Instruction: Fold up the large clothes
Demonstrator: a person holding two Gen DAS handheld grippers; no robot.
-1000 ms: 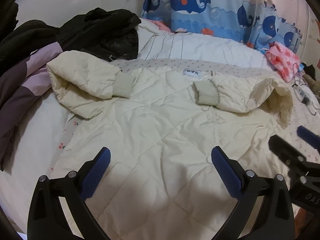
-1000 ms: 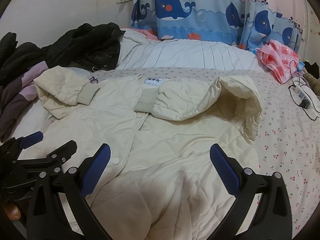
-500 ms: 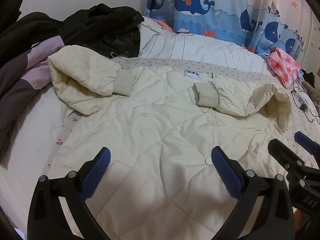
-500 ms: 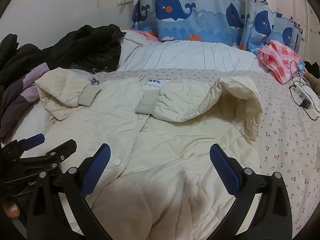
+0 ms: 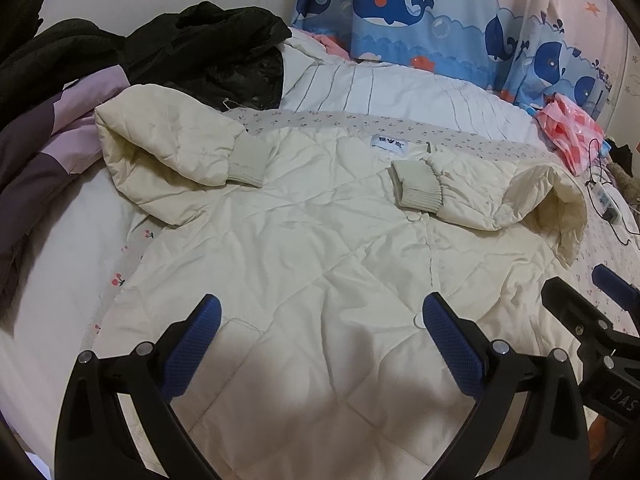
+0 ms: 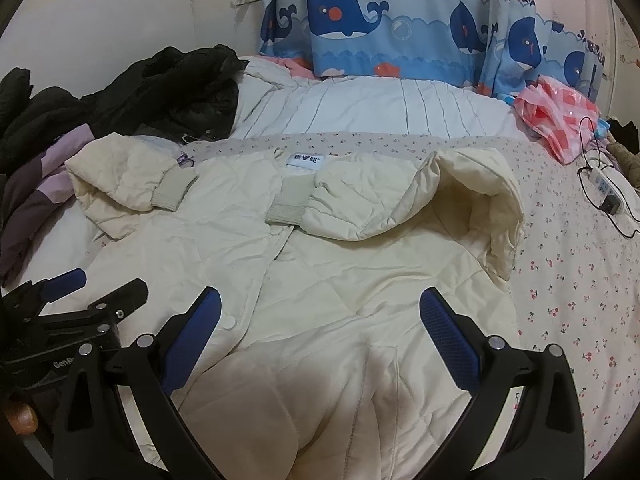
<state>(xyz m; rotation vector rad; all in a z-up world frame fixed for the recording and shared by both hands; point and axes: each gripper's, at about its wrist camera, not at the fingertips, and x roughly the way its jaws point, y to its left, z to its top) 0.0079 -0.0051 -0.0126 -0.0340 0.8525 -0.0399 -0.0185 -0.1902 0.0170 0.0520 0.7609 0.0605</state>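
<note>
A cream quilted jacket (image 5: 312, 248) lies flat on the bed, collar label away from me, both sleeves folded in across its chest. It also shows in the right wrist view (image 6: 340, 272). My left gripper (image 5: 320, 344) is open and empty, hovering over the jacket's lower left part. My right gripper (image 6: 320, 340) is open and empty over the lower right part. Each gripper shows at the edge of the other's view: the right one (image 5: 592, 320), the left one (image 6: 76, 300).
Dark and purple coats (image 5: 120, 64) are piled at the bed's far left. A white striped duvet (image 6: 360, 108) lies beyond the jacket. A pink bag (image 6: 556, 116) and a power strip with cable (image 6: 604, 188) lie at the right. A whale curtain (image 6: 400, 20) hangs behind.
Both grippers have drawn back and risen slightly from the jacket, staying open. The jacket has not moved.
</note>
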